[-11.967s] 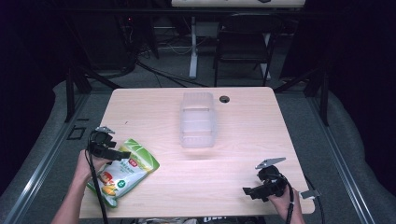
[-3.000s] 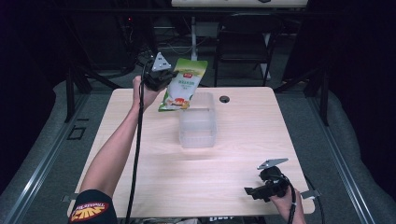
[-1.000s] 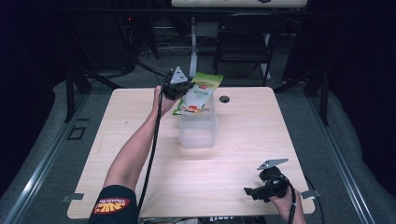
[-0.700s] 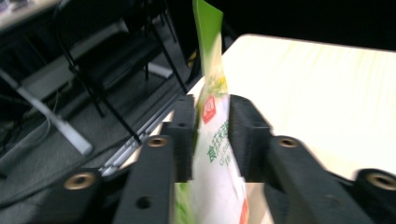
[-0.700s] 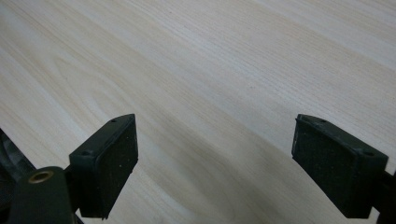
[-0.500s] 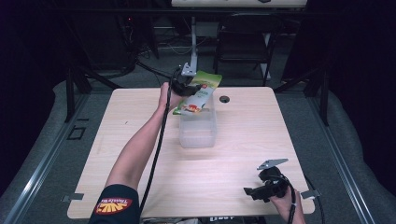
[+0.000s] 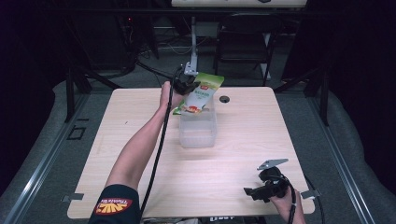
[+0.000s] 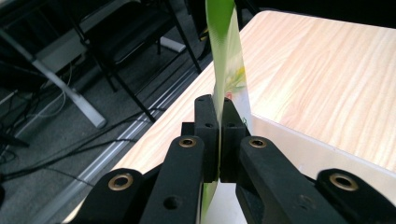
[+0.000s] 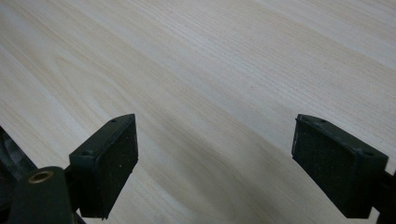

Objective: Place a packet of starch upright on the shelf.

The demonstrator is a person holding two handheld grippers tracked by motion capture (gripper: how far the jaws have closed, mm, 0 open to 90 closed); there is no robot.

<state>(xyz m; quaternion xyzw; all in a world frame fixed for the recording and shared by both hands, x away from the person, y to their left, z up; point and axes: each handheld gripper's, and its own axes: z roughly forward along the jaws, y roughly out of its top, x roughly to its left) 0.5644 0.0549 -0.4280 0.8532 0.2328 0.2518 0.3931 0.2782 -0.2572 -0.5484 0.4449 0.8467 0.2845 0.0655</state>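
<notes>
Left gripper (image 8: 218,140): your jaws pinched tight on edge of green printed snack pouch (image 7: 201,93), hanging it over far end of clear plastic bin (image 7: 198,127), likely for drop-in. Right gripper (image 9: 215,163): your jaws wide, empty, parked low over light wooden table (image 7: 280,130), clear of action.

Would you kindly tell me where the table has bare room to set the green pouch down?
The table is bare left of the clear bin, and between bin and right gripper. It is crowded only at the bin's far end, where the left gripper holds the green pouch.
</notes>
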